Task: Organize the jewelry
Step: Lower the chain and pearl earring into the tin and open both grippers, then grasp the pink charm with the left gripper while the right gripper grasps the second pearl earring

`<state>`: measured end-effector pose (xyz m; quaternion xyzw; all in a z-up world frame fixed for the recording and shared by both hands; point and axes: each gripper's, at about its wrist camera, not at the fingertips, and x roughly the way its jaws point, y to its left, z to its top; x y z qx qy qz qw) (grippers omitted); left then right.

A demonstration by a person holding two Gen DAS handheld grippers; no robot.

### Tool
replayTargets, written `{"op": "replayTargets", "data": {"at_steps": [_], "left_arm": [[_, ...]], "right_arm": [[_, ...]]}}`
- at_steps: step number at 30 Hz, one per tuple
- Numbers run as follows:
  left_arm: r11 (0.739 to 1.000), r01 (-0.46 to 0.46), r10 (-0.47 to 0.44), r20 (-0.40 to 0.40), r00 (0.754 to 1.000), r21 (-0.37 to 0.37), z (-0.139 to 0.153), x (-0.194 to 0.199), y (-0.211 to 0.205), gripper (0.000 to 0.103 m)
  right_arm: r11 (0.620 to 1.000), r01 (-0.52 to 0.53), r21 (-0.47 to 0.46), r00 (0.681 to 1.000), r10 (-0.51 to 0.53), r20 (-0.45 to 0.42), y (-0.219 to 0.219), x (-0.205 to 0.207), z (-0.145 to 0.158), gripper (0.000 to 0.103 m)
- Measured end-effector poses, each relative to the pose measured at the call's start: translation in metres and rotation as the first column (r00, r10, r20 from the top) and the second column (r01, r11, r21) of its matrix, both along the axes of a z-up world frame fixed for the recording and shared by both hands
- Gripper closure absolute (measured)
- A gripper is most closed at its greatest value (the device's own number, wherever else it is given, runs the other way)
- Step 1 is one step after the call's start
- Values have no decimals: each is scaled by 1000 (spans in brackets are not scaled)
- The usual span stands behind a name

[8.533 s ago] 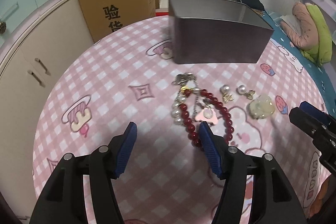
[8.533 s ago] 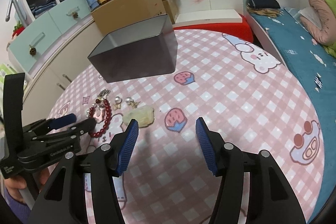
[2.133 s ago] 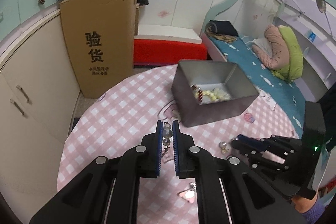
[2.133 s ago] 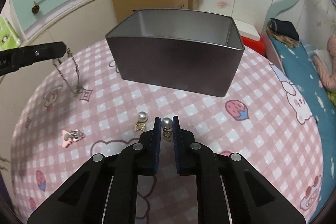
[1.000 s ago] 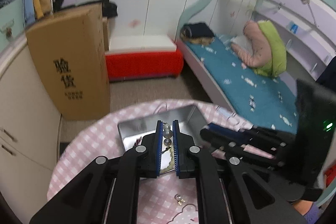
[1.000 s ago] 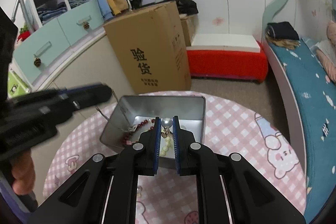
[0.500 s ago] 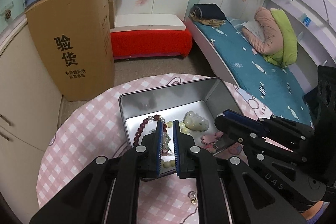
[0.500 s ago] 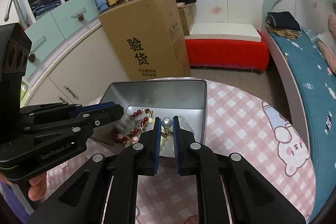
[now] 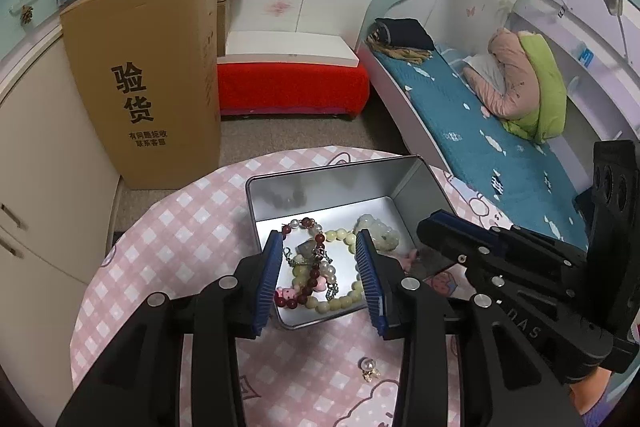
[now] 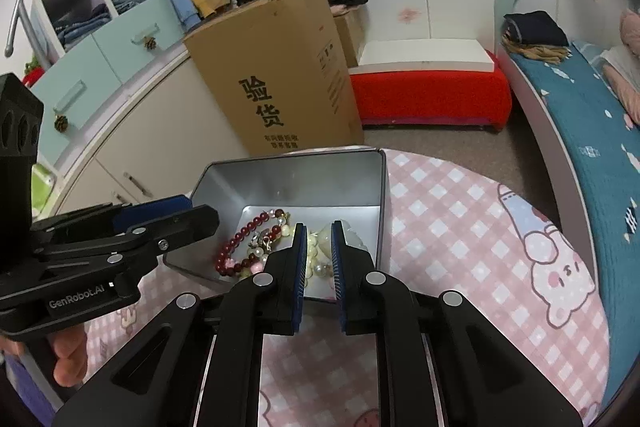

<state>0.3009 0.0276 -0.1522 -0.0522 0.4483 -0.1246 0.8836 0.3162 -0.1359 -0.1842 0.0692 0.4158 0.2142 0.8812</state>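
A grey metal tin stands on the pink checked table and holds a dark red bead bracelet, a cream bead strand, a pale jade pendant and a silver chain. My left gripper hangs open above the tin, empty. My right gripper is above the tin's near edge with its jaws slightly parted and nothing between them. One pearl earring lies on the table in front of the tin.
A tall cardboard box stands on the floor behind the table. A red bench and a bed lie beyond. Cream cabinets line the left side. The table edge curves round close to the tin.
My left gripper has opened and dropped the chain into the tin. My right gripper has parted and the pearl earring it held is gone from its jaws.
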Motion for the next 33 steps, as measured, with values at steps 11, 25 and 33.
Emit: {"op": "replayTargets", "data": {"at_steps": [11,25,33], "left_arm": [[999,-36,36,71,997,-4,19,-48,16,48],[999,-15,14,6,1000,52,-33,-128,22,48],[996,-8,12,-42,999,84,-66,-145,23,48]], "right_arm": [[1000,12,-24,998,-11,55,-10,-43,26,74],[998,-13,-69,1000,14,19,-4,-115,0,57],[997,-31,-72,999,30,-18,2,-133,-16,57]]}}
